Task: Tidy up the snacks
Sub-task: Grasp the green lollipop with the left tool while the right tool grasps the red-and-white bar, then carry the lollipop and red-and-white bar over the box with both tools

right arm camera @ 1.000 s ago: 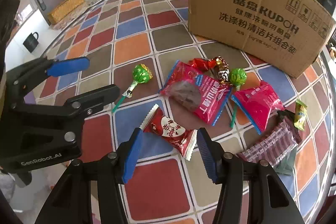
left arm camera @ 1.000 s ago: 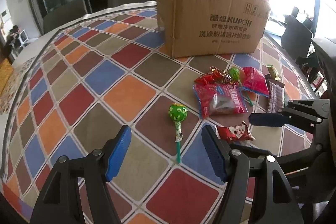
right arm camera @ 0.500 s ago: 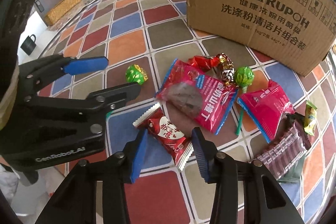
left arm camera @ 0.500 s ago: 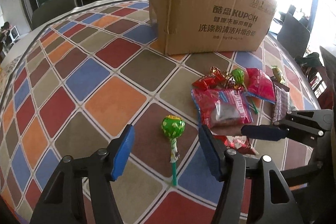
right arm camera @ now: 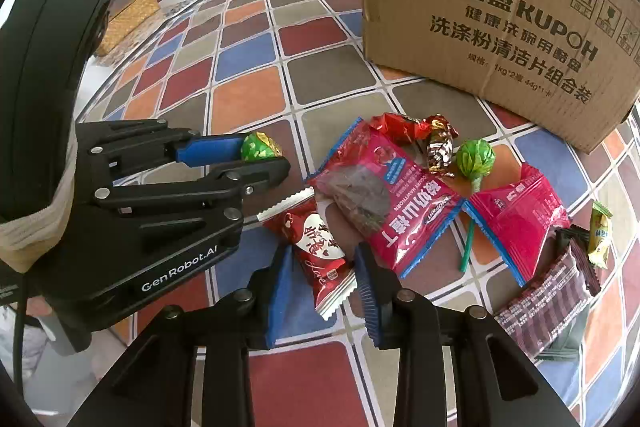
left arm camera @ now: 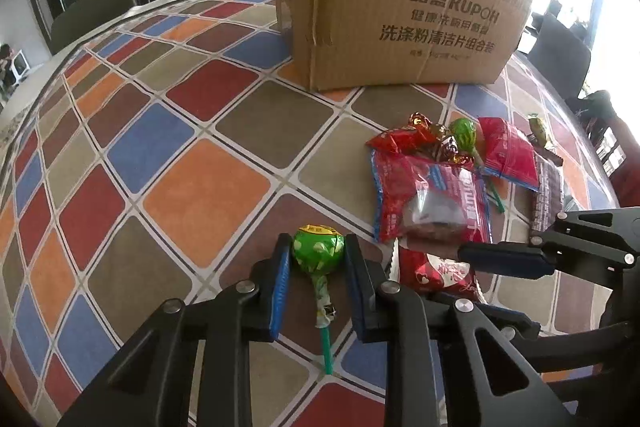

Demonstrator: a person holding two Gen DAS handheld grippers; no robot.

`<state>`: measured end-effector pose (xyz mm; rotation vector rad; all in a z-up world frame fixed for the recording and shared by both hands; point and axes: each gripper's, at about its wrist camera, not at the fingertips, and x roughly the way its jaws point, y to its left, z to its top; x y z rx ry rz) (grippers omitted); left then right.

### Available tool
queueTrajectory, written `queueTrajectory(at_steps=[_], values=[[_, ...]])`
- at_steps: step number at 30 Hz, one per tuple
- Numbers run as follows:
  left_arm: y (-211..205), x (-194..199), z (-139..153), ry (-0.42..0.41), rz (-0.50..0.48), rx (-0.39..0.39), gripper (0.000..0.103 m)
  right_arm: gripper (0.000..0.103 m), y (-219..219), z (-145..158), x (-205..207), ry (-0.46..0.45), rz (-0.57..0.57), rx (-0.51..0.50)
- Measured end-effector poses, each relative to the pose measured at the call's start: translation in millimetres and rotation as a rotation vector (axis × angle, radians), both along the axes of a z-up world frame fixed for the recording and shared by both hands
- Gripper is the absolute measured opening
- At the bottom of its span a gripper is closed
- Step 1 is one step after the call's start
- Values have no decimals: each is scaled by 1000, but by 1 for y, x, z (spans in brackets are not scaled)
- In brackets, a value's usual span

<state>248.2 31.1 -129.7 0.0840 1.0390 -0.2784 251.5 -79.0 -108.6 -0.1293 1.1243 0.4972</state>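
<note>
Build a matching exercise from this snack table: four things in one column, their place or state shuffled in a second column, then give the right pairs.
Things
1. green lollipop
2. red heart-print packet
3. cardboard box
4. second green lollipop

Places or states
A. stands upright on the table behind the snacks
B. head pinched in the left gripper, stick trailing on the cloth
C. lies in the snack pile near a gold-wrapped candy
D. lies flat between the fingers of the right gripper

Pairs: 1-B, 2-D, 3-A, 4-C
</note>
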Motion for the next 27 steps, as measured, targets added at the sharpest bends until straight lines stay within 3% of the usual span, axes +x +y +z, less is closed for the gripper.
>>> queueTrajectory(at_steps=[16,27], values=[[13,-37,26,-40,85,-39,26,28,-10,11,-10,-40,-33,59],[7,-49,69,-141,90,-67,26,28,-29,46,-21,-124,-82,110]])
